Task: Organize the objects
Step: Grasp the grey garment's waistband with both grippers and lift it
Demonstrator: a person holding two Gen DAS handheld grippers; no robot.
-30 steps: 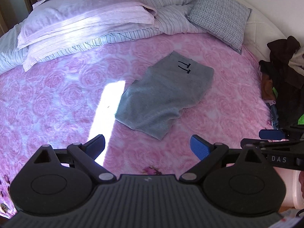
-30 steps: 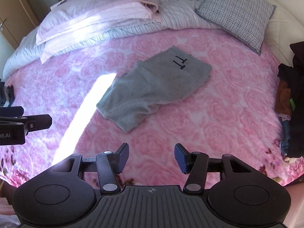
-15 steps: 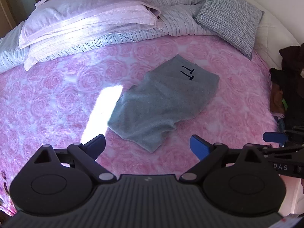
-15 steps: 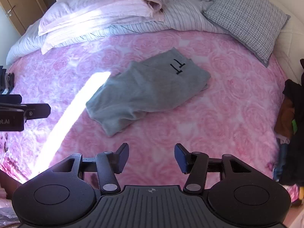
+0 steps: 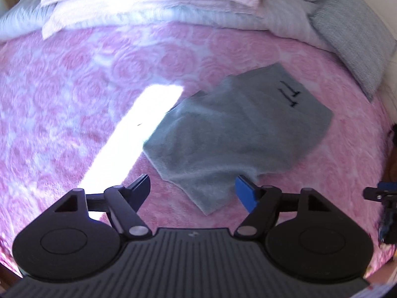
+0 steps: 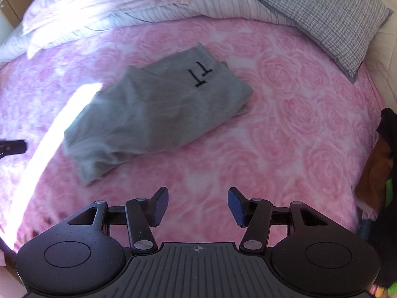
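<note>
Lying diagonally on the bed (image 6: 285, 129), the garment (image 5: 238, 134) points its near corner between the left fingers (image 5: 244, 193) — just closing, still empty. Right gripper (image 6: 198, 204) — wide, empty — sits farther off.

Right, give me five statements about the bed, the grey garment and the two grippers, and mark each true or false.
1. The grey garment lies on the pink rose-patterned bedspread. True.
2. The right gripper is clamped on the garment. False: its jaws stand open over bare bedspread, nothing between them.
3. The garment bears a black mark like two T shapes. True.
4. The checked pillow lies on top of the garment. False: it sits apart, at the far right of the bed.
5. The left gripper has its jaws fully shut. False: they are open, having just been closing, with the garment's near corner showing between the fingers, not pinched.
</note>
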